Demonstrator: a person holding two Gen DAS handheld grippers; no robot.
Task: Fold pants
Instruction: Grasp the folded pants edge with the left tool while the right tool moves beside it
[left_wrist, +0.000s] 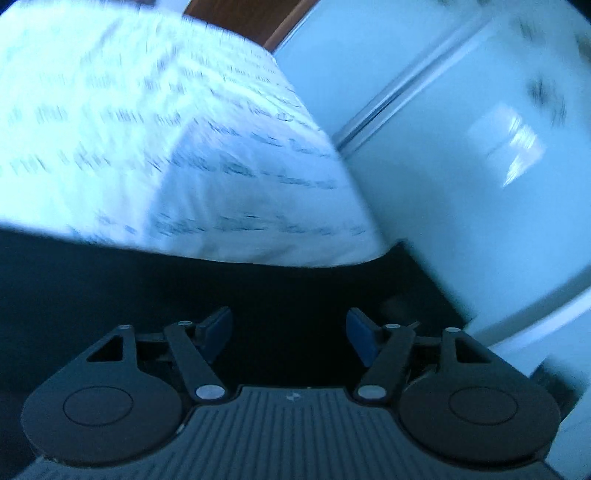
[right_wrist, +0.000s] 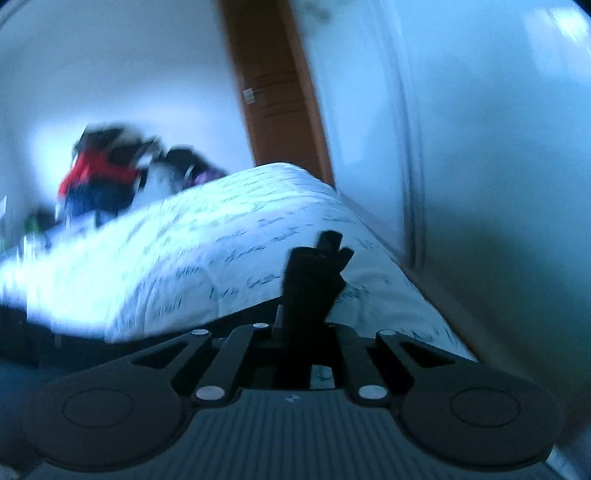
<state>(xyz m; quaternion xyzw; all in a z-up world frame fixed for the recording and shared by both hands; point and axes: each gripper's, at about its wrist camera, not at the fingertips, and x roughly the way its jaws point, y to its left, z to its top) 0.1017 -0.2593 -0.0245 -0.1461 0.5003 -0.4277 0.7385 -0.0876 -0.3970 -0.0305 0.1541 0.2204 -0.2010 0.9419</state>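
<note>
Black pants (left_wrist: 258, 288) lie as a dark sheet across the lower part of the left wrist view, over a white bed cover with dark script (left_wrist: 166, 129). My left gripper (left_wrist: 290, 334) is open just above the black cloth, its blue pads (left_wrist: 360, 336) apart and empty. In the right wrist view my right gripper (right_wrist: 314, 280) is shut on a bunch of the black pants (right_wrist: 310, 284), which sticks up between its jaws over the bed cover (right_wrist: 207, 251). Both views are blurred.
A white wardrobe (left_wrist: 461, 147) stands close beside the bed on the right. A brown wooden door (right_wrist: 280, 99) is behind the bed. A heap of red, dark and white clothes (right_wrist: 110, 173) lies at the bed's far left.
</note>
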